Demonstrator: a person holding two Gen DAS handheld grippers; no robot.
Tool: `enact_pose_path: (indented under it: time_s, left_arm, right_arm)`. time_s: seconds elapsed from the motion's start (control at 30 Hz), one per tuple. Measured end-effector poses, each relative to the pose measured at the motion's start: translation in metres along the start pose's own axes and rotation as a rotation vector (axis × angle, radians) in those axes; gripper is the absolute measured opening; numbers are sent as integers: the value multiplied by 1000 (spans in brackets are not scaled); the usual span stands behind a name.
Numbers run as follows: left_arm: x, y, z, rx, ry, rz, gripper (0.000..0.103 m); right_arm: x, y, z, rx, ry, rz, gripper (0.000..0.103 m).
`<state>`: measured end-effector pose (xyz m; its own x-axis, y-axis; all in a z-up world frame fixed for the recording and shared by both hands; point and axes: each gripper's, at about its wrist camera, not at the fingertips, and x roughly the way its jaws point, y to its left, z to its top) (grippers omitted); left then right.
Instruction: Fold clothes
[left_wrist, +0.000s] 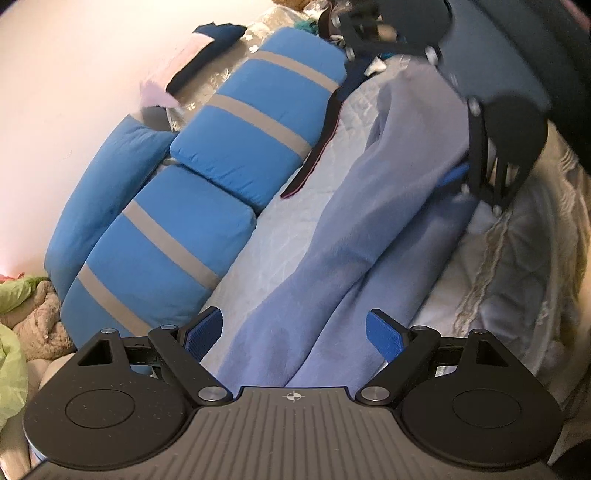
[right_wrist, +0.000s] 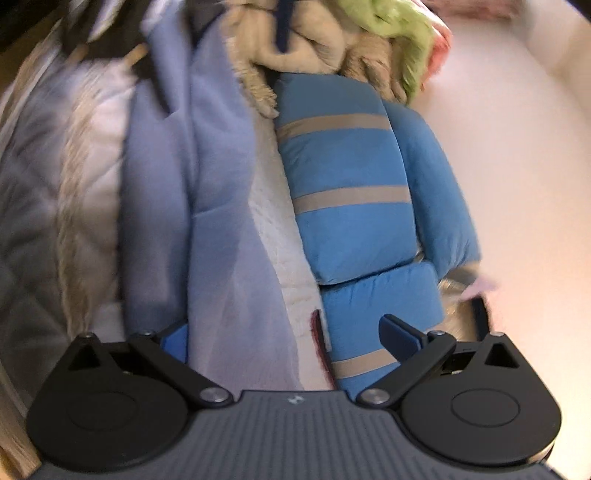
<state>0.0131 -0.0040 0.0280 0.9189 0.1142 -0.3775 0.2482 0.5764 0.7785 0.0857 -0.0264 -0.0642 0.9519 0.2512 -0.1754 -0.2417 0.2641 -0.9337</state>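
The lavender garment (left_wrist: 354, 236) lies stretched along the white quilt (left_wrist: 280, 225) beside the blue striped pillows (left_wrist: 255, 122) — soft, light and apt to sag, I judge — so the left gripper (left_wrist: 293, 332) and right gripper (right_wrist: 291, 332), both spread wide and empty, should pinch its end edges.

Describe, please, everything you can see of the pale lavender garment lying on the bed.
The lavender garment is a soft, fleecy-looking pale purple-blue piece, stretched in a long band across the white quilted bedcover. A lengthwise fold or seam splits it into two long panels, with soft wrinkles. It runs beside the blue pillows with grey stripes, apart from them. Both open grippers sit at opposite ends; whether they touch it cannot be told.
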Motion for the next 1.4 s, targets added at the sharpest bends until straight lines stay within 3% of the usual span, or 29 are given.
enact_pose_path:
  time_s: [0.33, 0.53, 0.73, 0.87, 1.03, 1.17, 1.27, 1.33, 1.37, 1.4]
  left_arm:
    - [39, -6, 1, 29, 41, 32, 86]
    - [54, -10, 9, 31, 31, 67, 86]
    - [67, -15, 21, 54, 12, 174, 86]
    - [66, -21, 21, 106, -28, 190, 85]
    - [54, -13, 8, 155, -11, 156, 56]
    - [50, -5, -5, 174, 20, 96, 16]
    - [46, -2, -11, 183, 27, 52, 5]
    - [42, -2, -13, 202, 21, 34, 3]
    - [39, -2, -13, 216, 15, 30, 3]
    - [37, -2, -14, 231, 10, 27, 3]
  right_arm:
    - [9, -55, 5, 231, -1, 35, 103]
    - [13, -88, -6, 443, 34, 86, 103]
    - [8, -97, -7, 487, 9, 114, 103]
    - [6, -94, -7, 477, -3, 108, 103]
    - [1, -84, -13, 448, -16, 127, 103]
    - [-4, -66, -12, 393, -35, 150, 103]
    - [-6, -47, -7, 320, -54, 143, 103]
    - [-9, -36, -4, 262, -72, 138, 101]
    - [-10, -31, -3, 237, -74, 139, 85]
    - [-10, -27, -2, 217, -71, 147, 61]
